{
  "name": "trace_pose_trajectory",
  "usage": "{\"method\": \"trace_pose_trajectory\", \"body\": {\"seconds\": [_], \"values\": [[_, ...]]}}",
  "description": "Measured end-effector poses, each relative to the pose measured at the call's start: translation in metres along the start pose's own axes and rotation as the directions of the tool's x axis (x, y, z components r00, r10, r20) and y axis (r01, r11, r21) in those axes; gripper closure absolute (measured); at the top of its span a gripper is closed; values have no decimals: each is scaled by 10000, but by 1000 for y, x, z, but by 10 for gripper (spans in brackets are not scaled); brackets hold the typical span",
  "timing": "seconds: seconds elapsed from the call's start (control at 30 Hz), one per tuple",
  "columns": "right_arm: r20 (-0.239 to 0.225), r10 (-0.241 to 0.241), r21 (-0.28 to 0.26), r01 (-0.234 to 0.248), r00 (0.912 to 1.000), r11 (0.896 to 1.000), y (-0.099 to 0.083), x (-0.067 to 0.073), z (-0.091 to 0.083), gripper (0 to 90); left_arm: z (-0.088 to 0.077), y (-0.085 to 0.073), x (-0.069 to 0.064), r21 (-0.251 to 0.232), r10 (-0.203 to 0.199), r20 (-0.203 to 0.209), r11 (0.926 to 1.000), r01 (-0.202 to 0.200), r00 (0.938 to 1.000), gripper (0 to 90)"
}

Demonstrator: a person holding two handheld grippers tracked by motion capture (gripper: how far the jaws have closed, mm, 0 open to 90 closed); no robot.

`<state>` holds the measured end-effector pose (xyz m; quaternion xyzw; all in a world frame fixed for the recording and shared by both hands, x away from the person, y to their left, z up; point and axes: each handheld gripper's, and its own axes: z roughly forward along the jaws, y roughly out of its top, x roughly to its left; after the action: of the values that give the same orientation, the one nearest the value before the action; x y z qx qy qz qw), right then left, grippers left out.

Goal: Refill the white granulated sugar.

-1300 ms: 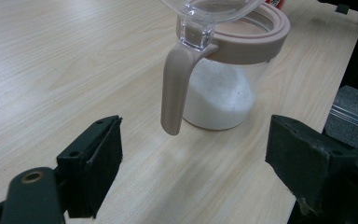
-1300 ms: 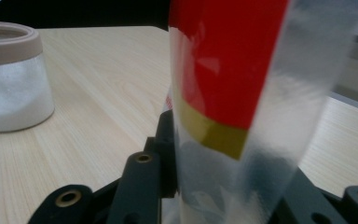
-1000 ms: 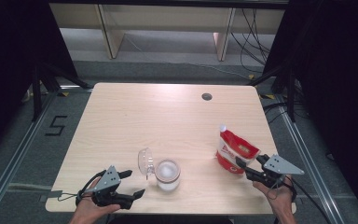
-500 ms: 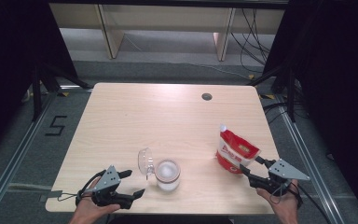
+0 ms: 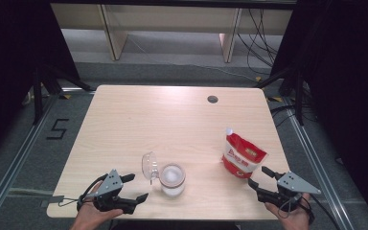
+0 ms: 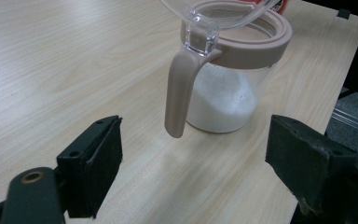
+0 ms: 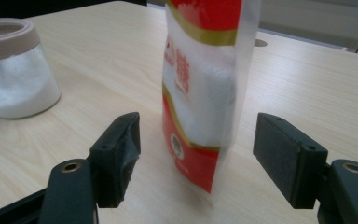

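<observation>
Red-and-white pouch point(image 5: 242, 156) upright on wooden table point(image 5: 172, 115), right side, just ahead of right gripper point(image 5: 261, 179). In right gripper view, pouch point(image 7: 200, 88) standing free ahead of the two black pads, touching neither; jaws well apart, just been opening, nothing clamped. Contents of pouch white and granular through the clear panel; whether top is cut or sealed cannot be told.

Clear jar point(image 5: 172, 179) with beige collar near front edge, centre, between the two grippers. Transparent hinged lid point(image 5: 149, 166) flipped open, leaning away to the left. Jar partly filled with white granules, seen also in left gripper view point(image 6: 223, 93), level well below collar. Beige handle point(image 6: 179, 91) facing left gripper point(image 5: 133, 187).

Left gripper low at front left corner, jaws wide apart, empty, jar just ahead but not touched.

Judgement: pouring stage apparently done — powder in jar, pouch set back down and released. Remaining, probably: swing lid shut onto collar, possibly steady jar by handle while doing so. Neither closing nor steadying begun.
</observation>
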<state>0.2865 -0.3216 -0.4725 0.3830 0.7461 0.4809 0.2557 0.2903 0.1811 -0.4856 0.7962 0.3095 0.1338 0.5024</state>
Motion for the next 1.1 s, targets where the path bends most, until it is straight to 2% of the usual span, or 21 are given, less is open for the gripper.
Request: {"method": "trace_pose_trajectory", "body": {"seconds": [0.1,0.13,0.2,0.27,0.3,0.37,0.4,0.47,0.5,0.53,0.63,0.67,0.73,0.77,0.8,0.83,0.87,0.9,0.93,1.03,1.1], "values": [[41,111,26,-111,9999,9999,-1,4,-2,322,-1,0,0,75,36,-100,10000,-35,9999,183],[-47,267,191,-266,9996,9995,-3,8,-4,322,-1,1,3,-31,272,-3,9996,-272,9996,183],[-85,57,327,-54,9999,9994,-4,10,-6,319,-1,1,3,-41,258,-17,9997,-258,9997,183],[-162,174,366,-168,9997,9992,-5,12,-6,315,-1,1,3,6,249,-39,9997,-249,9997,183],[-204,-61,476,71,9998,9988,-7,13,-7,307,-1,0,2,21,-43,-70,10000,43,10000,183],[-165,-214,470,222,9996,9986,-7,14,-8,303,-1,0,2,-6,-76,-103,10000,75,9999,183],[-344,-124,518,142,9993,9986,-8,16,-8,293,-2,1,4,-16,188,-77,9998,-188,9998,183],[-336,113,735,-88,9994,9973,-9,21,-10,281,-2,1,5,-11,217,-98,9998,-217,9997,183],[-336,113,735,-88,9994,9973,-9,21,-10,281,-2,1,4,-44,19,-129,10000,-20,9999,183],[-391,-251,691,278,9989,9972,-10,20,-9,271,-3,1,6,-46,176,-135,9998,-176,9998,183],[-655,-258,894,316,9975,9955,-12,22,-8,237,-3,1,5,-23,-28,-218,10000,28,9998,183],[-645,-483,971,544,9967,9938,-13,21,-8,232,-4,1,5,-76,-87,-222,9999,86,9997,183],[-656,-332,1126,405,9973,9928,-15,24,-9,215,-4,1,5,-119,-130,-209,9998,128,9997,183],[-727,-182,1310,277,9972,9910,-15,25,-9,205,-4,2,7,-125,106,-188,9999,-108,9998,183],[-873,-521,1191,623,9948,9909,-16,23,-7,197,-4,2,7,-162,43,-199,9999,-47,9998,183],[-873,-521,1191,623,9948,9909,-16,23,-7,197,-4,2,7,-162,43,-199,9999,-47,9998,183],[-845,-741,1133,835,9937,9900,-17,23,-7,184,-5,1,6,-148,-217,-292,9997,213,9993,183],[-845,-741,1133,835,9937,9900,-17,23,-7,184,-5,1,6,-148,-217,-292,9997,213,9993,182],[-974,-678,1324,804,9929,9879,-18,26,-7,171,-6,2,8,-132,50,-311,9999,-54,9995,182],[-871,-604,1487,729,9944,9862,-19,29,-9,159,-6,2,8,-176,-229,-345,9996,223,9991,182],[-876,-1045,1430,1164,9907,9829,-21,28,-9,159,-7,2,11,-165,-28,-414,9999,21,9991,183]]}}
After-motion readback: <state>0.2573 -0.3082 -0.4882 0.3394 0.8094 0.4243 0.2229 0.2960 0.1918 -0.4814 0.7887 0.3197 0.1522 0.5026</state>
